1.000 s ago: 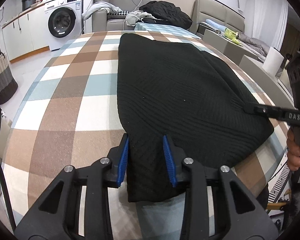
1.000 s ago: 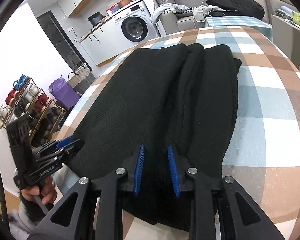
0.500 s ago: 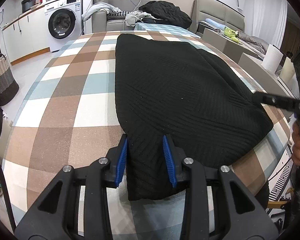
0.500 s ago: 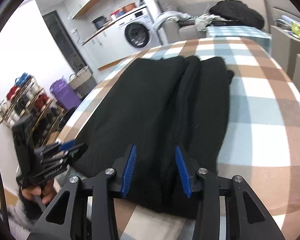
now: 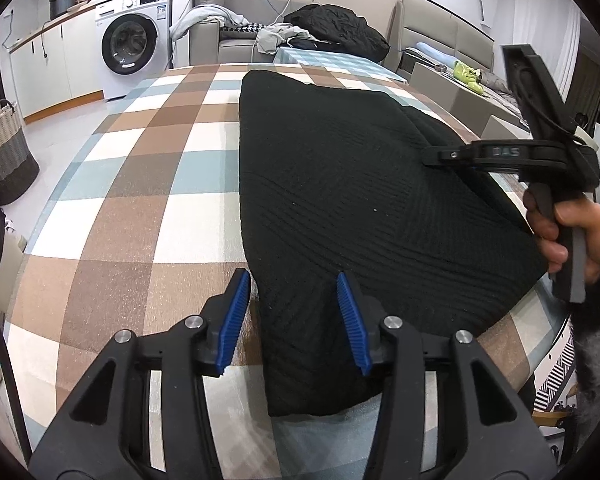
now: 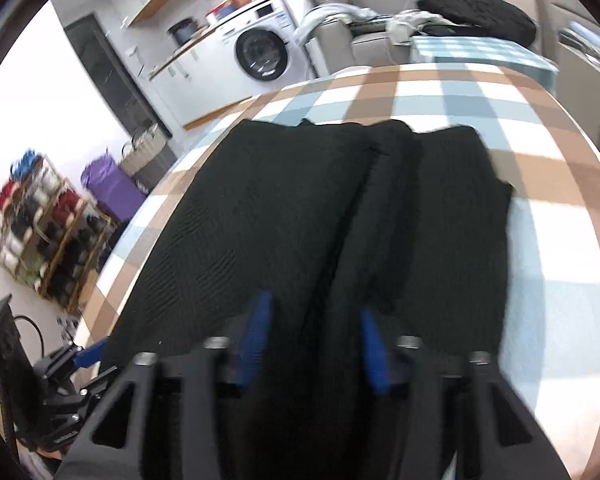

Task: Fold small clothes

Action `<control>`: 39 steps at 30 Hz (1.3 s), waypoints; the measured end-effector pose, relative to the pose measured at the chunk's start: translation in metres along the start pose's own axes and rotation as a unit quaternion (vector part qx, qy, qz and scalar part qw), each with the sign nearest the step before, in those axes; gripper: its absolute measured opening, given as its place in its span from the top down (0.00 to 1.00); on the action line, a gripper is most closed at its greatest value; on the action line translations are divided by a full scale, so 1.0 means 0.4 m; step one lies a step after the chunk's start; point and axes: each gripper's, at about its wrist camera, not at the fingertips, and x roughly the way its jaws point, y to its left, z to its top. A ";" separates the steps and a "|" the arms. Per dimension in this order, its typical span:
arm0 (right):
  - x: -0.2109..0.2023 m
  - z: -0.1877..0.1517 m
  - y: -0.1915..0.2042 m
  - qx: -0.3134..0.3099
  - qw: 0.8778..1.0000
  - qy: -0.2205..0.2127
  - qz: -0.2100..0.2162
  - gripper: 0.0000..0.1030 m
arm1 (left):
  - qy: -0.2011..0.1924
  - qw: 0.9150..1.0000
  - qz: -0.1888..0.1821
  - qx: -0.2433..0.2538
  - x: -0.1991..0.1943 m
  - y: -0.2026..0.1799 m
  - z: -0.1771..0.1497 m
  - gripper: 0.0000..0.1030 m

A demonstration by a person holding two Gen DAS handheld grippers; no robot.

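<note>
Straddling the black garment's (image 5: 360,184) near corner, left gripper (image 5: 294,316) spread – right gripper (image 6: 314,338) spread over it, checked cloth (image 5: 140,184) bare alongside.

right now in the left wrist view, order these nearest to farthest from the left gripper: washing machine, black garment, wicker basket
1. black garment, between the left gripper's blue pads
2. wicker basket, on the floor at far left
3. washing machine, back left by the wall
</note>
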 end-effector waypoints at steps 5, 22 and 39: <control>-0.069 0.014 0.070 -0.070 0.995 -0.061 -0.032 0.90 | -0.011 1.000 0.010 -0.014 -0.017 0.016 0.008 0.59; -0.135 -0.081 -0.095 0.059 0.997 -0.037 -0.023 0.76 | -0.006 1.000 -0.017 -0.012 -0.025 0.002 0.005 0.56; -0.235 -0.306 -0.011 0.046 0.998 -0.053 0.004 0.59 | 0.006 0.999 -0.034 0.035 -0.037 -0.048 -0.059 0.49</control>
